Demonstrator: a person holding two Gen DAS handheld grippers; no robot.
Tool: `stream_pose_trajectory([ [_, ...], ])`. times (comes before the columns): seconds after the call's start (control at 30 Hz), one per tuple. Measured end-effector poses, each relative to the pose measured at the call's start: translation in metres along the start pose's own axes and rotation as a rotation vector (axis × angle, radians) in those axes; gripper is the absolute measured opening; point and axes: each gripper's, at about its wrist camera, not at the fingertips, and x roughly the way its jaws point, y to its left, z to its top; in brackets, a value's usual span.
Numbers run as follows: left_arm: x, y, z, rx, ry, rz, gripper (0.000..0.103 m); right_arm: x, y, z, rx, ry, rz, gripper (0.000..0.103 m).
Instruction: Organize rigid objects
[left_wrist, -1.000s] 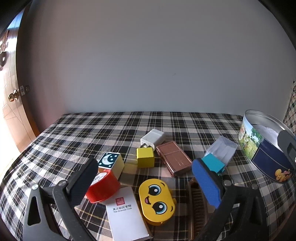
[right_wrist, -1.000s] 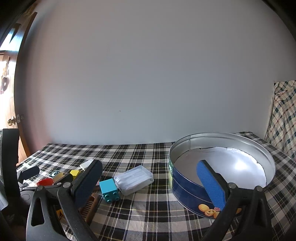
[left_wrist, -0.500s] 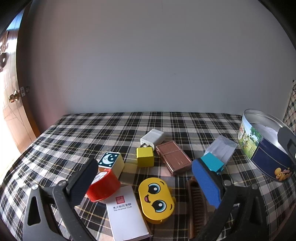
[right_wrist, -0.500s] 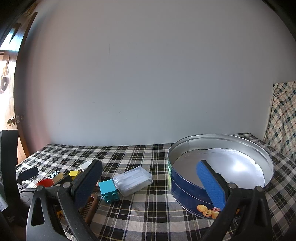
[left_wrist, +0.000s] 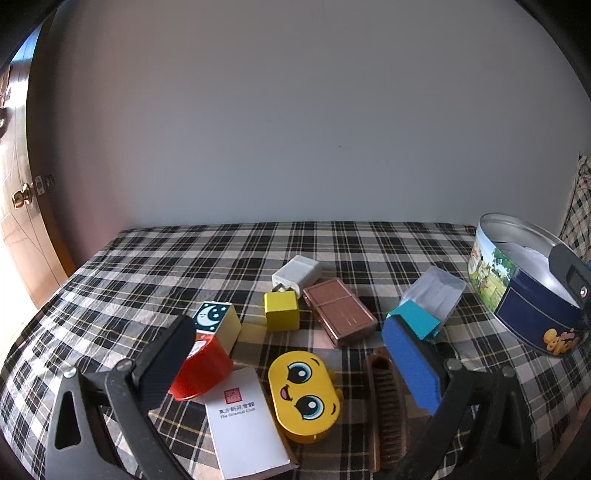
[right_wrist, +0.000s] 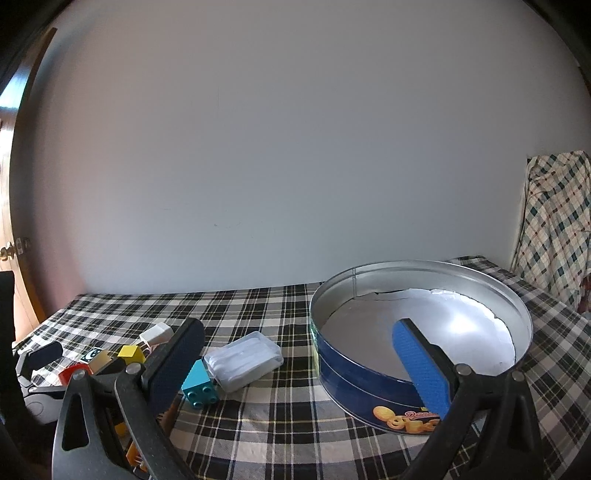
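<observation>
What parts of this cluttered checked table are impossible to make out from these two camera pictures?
- Left wrist view: the brown wooden comb is partly covered by the left gripper's blue finger pad.
- Left wrist view: the round blue biscuit tin is partly blocked by a black gripper part, so its inside is mostly unseen.
- Right wrist view: the small items far left are too tiny and crowded to identify, partly behind the right gripper.

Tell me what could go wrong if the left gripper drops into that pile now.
The left gripper is open over tightly packed items: closing on the yellow case could also catch the white box or comb. The red tape leans on the moon cube, so a nudge may roll it. The tin is far right, a long carry.
</observation>
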Motion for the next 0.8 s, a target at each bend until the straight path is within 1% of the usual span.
stream_pose_trajectory([
  [0.2, -0.002, -0.004, 0.000, 0.012, -0.013, -0.010, 0.103, -0.002, 0.002, -0.001, -0.012, -0.005, -0.014, 0.103],
  [0.33, -0.005, 0.005, -0.002, -0.020, -0.011, -0.006, 0.103, -0.003, 0.001, -0.001, -0.016, -0.001, -0.016, 0.103],
  [0.43, -0.010, 0.016, -0.005, -0.046, -0.005, 0.019, 0.103, 0.001, 0.004, -0.002, -0.027, 0.024, -0.009, 0.103],
  [0.57, -0.020, 0.028, -0.010, -0.034, 0.000, 0.059, 0.103, 0.012, 0.014, -0.008, -0.060, 0.102, 0.042, 0.102],
  [0.6, -0.022, 0.031, -0.012, -0.034, 0.000, 0.066, 0.103, 0.013, 0.018, -0.008, -0.079, 0.113, 0.058, 0.102],
  [0.67, -0.025, 0.037, -0.016, -0.028, 0.013, 0.076, 0.103, 0.010, 0.023, -0.010, -0.099, 0.103, 0.079, 0.102],
  [0.73, -0.026, 0.042, -0.021, -0.019, 0.040, 0.075, 0.103, 0.009, 0.029, -0.011, -0.121, 0.117, 0.133, 0.102],
  [0.8, -0.028, 0.049, -0.026, -0.020, 0.070, 0.068, 0.102, 0.011, 0.034, -0.014, -0.140, 0.148, 0.194, 0.097],
])
